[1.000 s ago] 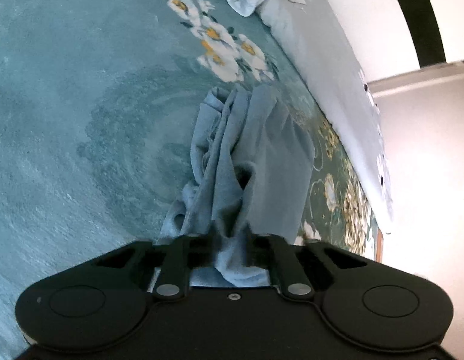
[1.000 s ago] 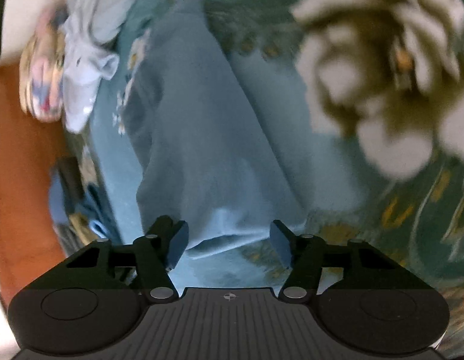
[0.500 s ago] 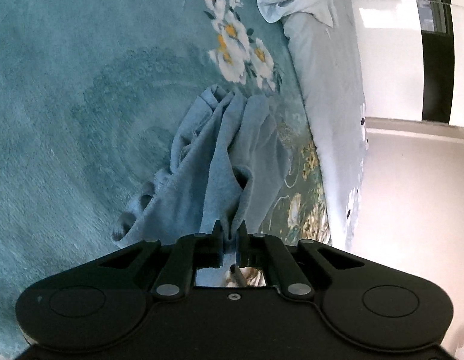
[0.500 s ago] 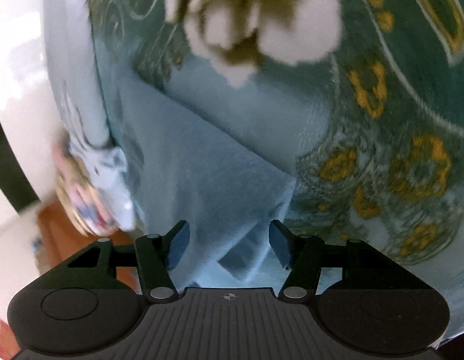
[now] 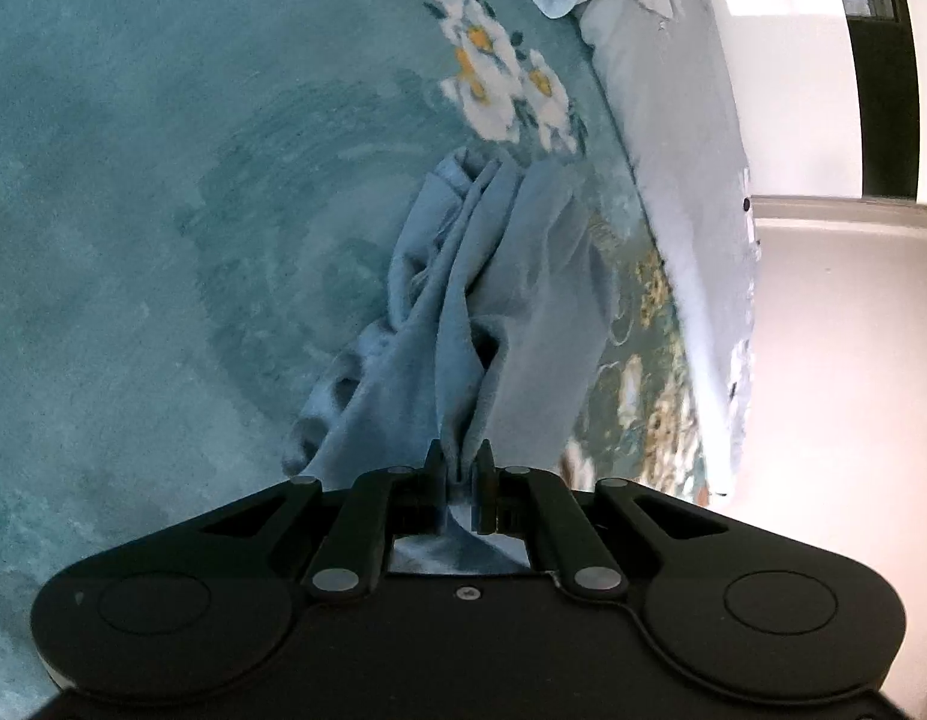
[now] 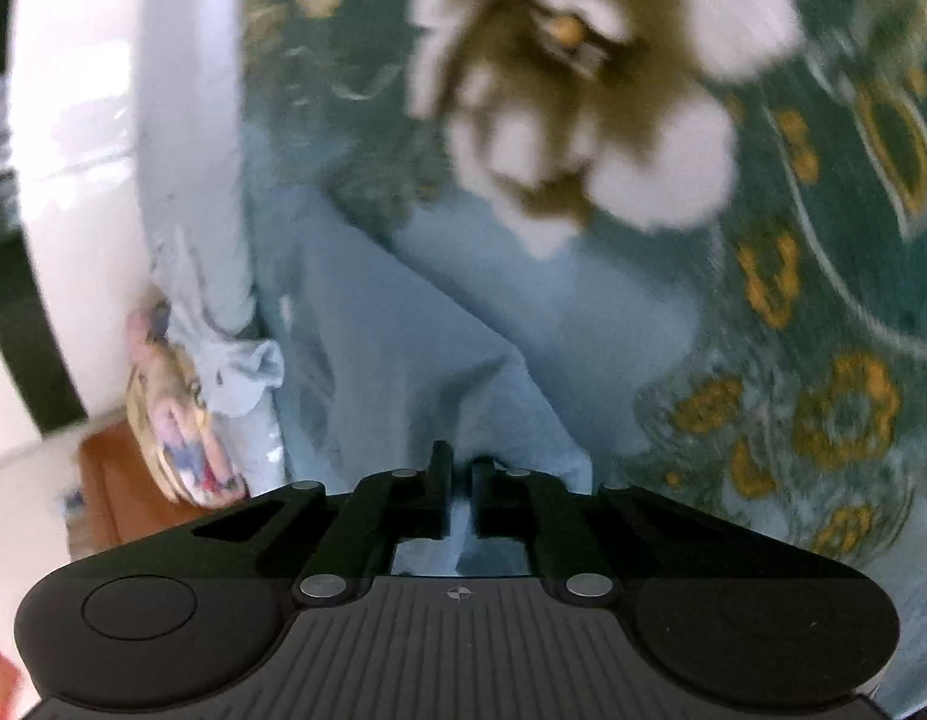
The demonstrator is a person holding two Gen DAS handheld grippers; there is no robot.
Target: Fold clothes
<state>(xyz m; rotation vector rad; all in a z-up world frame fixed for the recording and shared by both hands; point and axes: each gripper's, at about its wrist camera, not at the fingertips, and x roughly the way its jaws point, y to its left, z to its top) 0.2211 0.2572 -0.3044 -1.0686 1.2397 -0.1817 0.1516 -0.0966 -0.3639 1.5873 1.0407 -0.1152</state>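
Both pinching the light blue garment (image 5: pixel 511 300) on the teal bedspread (image 5: pixel 163 240), left gripper (image 5: pixel 460 471) and right gripper (image 6: pixel 460 480) clamped on separate edges, likely to spread it for folding

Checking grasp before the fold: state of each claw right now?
Left claw: shut on the blue garment.
Right claw: shut on the blue garment.
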